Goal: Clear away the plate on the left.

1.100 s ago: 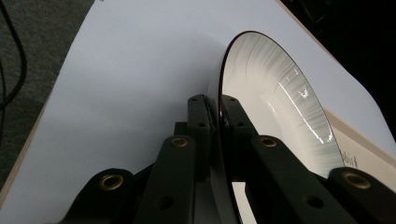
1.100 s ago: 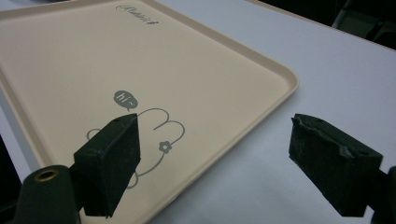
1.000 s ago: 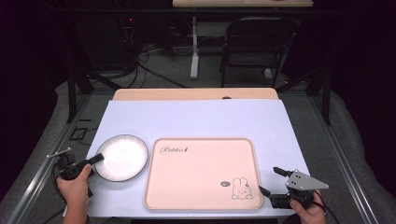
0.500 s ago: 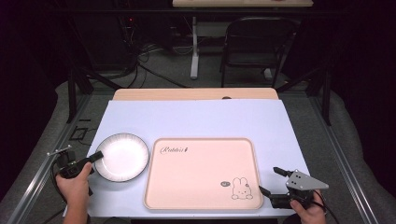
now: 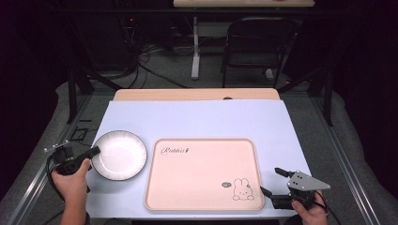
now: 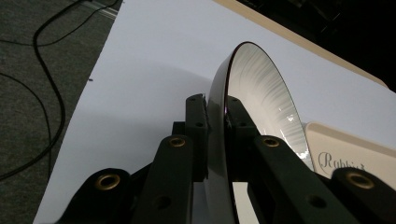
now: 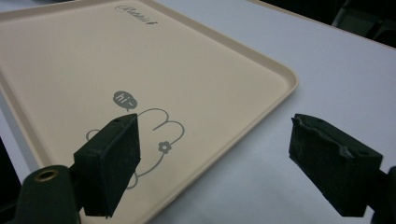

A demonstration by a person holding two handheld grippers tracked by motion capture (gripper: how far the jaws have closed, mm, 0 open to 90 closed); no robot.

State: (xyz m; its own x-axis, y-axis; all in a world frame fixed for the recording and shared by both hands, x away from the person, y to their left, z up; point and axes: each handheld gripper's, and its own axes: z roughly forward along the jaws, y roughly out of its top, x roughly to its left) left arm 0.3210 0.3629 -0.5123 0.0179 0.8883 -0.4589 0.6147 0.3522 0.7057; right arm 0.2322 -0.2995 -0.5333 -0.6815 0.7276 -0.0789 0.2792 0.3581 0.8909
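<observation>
- Left hand sits at the near left, its black two-jaw left gripper clamped tight on the rim of the white ribbed plate.
- Right hand is at the near right, black two-jaw right gripper gaping wide, nothing between the jaws.

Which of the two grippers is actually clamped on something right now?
The left gripper: its jaws pinch the rim of the white plate. The right gripper stands open with nothing between its jaws, at the pink tray's corner.

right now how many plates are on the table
1. The white plate with a dark rim sits left of the beige tray, its near edge pinched in the left gripper.
</observation>
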